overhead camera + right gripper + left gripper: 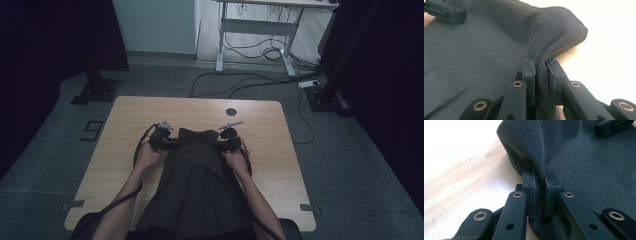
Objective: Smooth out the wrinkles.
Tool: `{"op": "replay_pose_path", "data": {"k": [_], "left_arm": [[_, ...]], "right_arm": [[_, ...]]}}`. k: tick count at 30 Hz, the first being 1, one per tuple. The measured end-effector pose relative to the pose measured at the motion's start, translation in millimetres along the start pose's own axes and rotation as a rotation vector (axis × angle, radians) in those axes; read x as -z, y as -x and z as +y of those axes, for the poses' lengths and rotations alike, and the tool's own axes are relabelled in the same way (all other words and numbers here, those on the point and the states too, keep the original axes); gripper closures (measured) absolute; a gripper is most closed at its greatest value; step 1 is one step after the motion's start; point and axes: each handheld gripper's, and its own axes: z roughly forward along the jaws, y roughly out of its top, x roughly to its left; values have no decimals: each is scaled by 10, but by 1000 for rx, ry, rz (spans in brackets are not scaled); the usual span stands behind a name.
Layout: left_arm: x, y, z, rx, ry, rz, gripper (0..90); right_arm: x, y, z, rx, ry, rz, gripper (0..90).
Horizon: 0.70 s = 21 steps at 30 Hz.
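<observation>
On the wooden table (125,112), the dark pleated skirt (197,185) lies flat while left tongs (539,195) and right tongs (541,80) each pinch a waistband corner, so lifting evenly for a fold likely comes next.

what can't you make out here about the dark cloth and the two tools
- Dark cloth, high view: its near hem runs off the bottom edge.
- Left tool, left gripper view: the cloth edge between its closed jaws is covered by them.
- Right tool, right gripper view: same, the pinched fold is hidden.
- High view: both tools' jaw tips are too small and dark to read.
- Table: washed out by glare.
</observation>
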Motion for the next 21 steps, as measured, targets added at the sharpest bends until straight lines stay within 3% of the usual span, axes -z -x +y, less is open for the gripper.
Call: {"op": "replay_pose_path", "data": {"k": [5,8,14,18,21], "left_arm": [[118,37,167,-47,38,24,814],[281,28,344,-47,111,14,814],[533,86,608,-96,187,42,822],[721,158,711,-122,250,64,825],[852,249,701,-133,297,88,827]], "right_arm": [[164,10,127,17,39,0,785],[290,10,233,34,75,-8,786],[532,-3,440,59,132,-17,785],[725,-65,601,94,180,-39,784],[871,-159,666,130,215,-52,784]]}}
